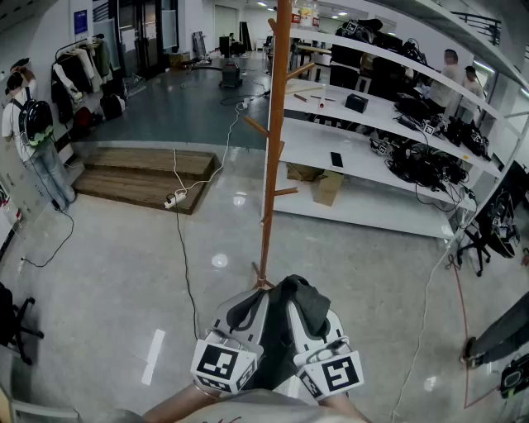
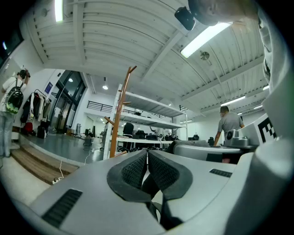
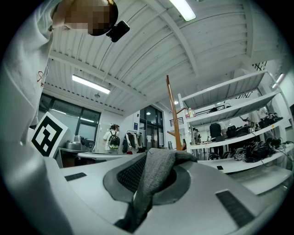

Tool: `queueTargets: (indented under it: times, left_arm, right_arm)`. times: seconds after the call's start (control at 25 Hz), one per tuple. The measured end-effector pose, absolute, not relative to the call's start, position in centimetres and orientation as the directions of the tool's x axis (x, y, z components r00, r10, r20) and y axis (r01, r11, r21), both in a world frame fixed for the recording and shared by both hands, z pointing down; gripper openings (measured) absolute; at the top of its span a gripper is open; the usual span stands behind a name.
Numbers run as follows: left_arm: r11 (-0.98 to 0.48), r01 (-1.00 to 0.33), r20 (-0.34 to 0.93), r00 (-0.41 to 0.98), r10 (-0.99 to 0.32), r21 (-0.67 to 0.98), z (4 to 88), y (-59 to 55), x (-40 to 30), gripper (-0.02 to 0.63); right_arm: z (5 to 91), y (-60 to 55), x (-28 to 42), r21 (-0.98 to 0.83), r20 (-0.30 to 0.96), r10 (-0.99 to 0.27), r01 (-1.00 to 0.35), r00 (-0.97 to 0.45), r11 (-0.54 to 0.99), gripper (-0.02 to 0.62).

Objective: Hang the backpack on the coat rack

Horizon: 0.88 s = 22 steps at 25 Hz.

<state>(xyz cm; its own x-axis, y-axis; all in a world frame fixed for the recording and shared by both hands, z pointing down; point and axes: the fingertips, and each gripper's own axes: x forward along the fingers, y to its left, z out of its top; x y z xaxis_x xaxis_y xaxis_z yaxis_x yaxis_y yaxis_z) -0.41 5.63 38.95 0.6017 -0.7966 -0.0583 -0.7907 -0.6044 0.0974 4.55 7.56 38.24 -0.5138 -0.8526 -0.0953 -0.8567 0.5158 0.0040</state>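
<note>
Workshop floor seen from the head view, with both gripper views. The backpack (image 1: 273, 351) hangs at the near edge between the two grippers, off the rack. The right gripper (image 3: 154, 158) has its jaws clamped on the backpack's grey fabric strap (image 3: 156, 176). The left gripper (image 2: 147, 155) has its jaws together at the tips, with black webbing (image 2: 154, 188) caught lower between the pads.

Just beyond the jaw tips we see the foot of the wooden coat rack (image 1: 274, 140). To its right stands white shelving (image 1: 372, 215) laden with equipment, with a cardboard box (image 1: 319, 183) beneath. On the left, a black cable (image 1: 186, 264) crosses the floor, and a power strip (image 1: 173, 199) lies by a wooden step (image 1: 140, 173). Far left, a person wearing a rucksack (image 1: 35, 124) stands near a clothes rail (image 1: 83, 58).

The marker cubes (image 1: 221, 363) bear black-and-white squares. We cannot read the blue wall sign (image 1: 80, 21).
</note>
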Motion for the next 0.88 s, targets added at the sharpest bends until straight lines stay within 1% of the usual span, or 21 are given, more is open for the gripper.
queueTargets:
  times: [0.48, 0.88]
  left_arm:
    - [-0.614, -0.784, -0.051, 0.612, -0.789, 0.098, 38.8, 6.1, -0.2, 0.021]
    - [-0.586, -0.806, -0.066, 0.583, -0.81, 0.08, 37.8, 5.2, 0.4, 0.021]
  right_arm:
    - [37.5, 8.0, 3.7, 0.001, -0.108, -0.843, -0.848, -0.526, 0.529, 0.037]
    - [35.3, 6.4, 6.3, 0.024, -0.151, -0.845, -0.856, -0.513, 0.516, 0.037]
